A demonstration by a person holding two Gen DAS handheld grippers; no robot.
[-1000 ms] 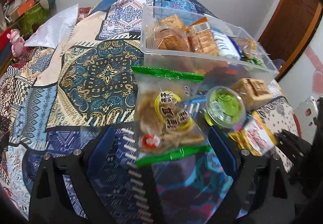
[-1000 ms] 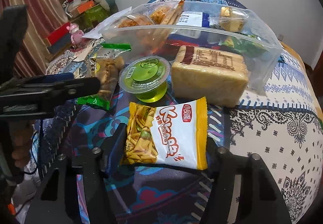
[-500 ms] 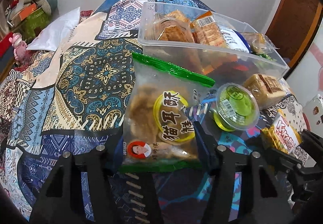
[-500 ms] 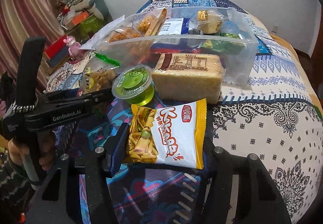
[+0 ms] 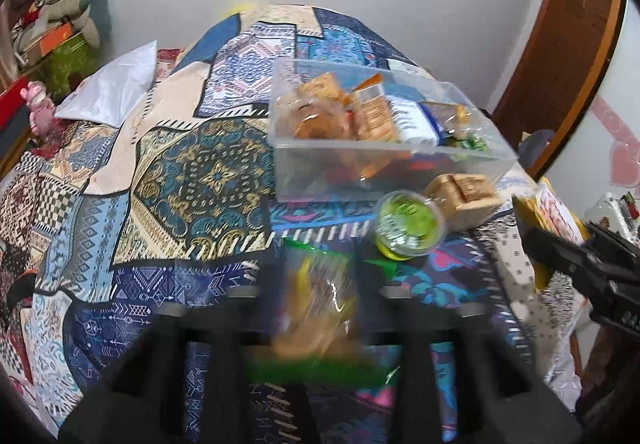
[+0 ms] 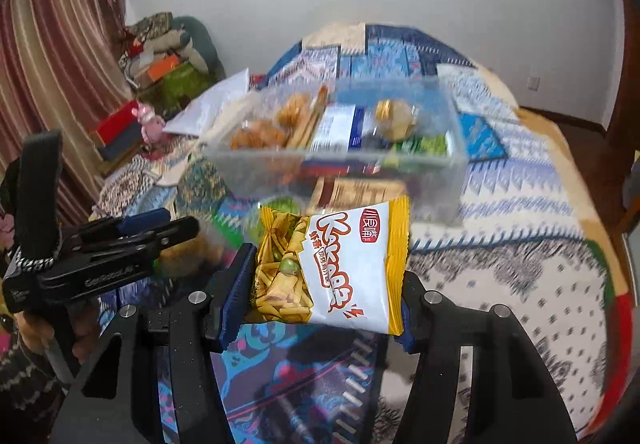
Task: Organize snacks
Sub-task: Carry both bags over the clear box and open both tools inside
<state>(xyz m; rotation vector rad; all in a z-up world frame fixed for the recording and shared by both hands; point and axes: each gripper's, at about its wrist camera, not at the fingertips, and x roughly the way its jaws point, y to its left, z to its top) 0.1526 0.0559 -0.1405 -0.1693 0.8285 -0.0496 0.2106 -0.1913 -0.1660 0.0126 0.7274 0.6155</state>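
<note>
Clear bin on patterned bed, part-filled. Since a second ago both packets off bed: left tool snapped tight on green-edged packet; right tool pinching yellow-white packet, raised. Bin drop likely next.

On the yellow-and-white snack bag in your right hand-held gripper you can read the orange brand word "Kakaaa", with small Chinese characters on a red badge near its top edge that are too small to make out surely. On the side of your left hand-held gripper, seen from the right wrist view, pale lettering reads "GenRobot.AI". The print on the green jelly cup lid, on the wrapped cake and on the blurred bag in your left hand-held gripper cannot be read.
</note>
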